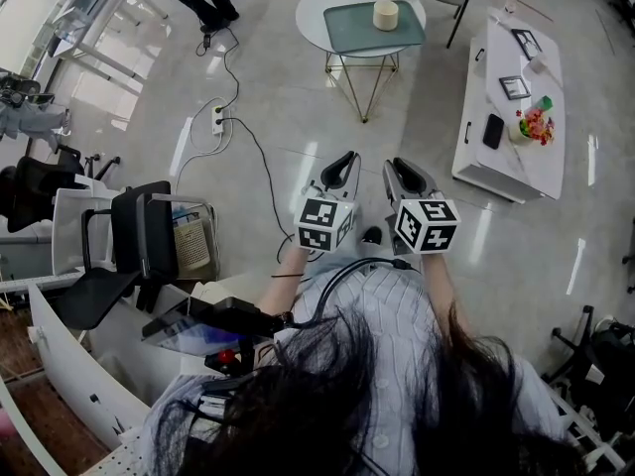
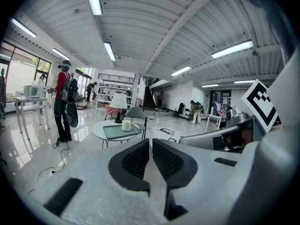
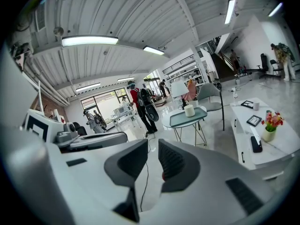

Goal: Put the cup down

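Right hand-held gripper (image 1: 399, 167), cup (image 1: 385, 15) apparently well ahead

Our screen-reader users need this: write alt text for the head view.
Seen from above, a person holds the left gripper and right gripper side by side over a glossy floor, both empty. Ahead, a cream cup stands on a green tray on a round white table; a long white table is at right.

The left gripper (image 2: 151, 142) held its jaws closed on nothing, aimed toward a round table (image 2: 97, 128) (well beyond them) where a white cup (image 2: 126, 125) stood on a teal tray (image 2: 115, 132).
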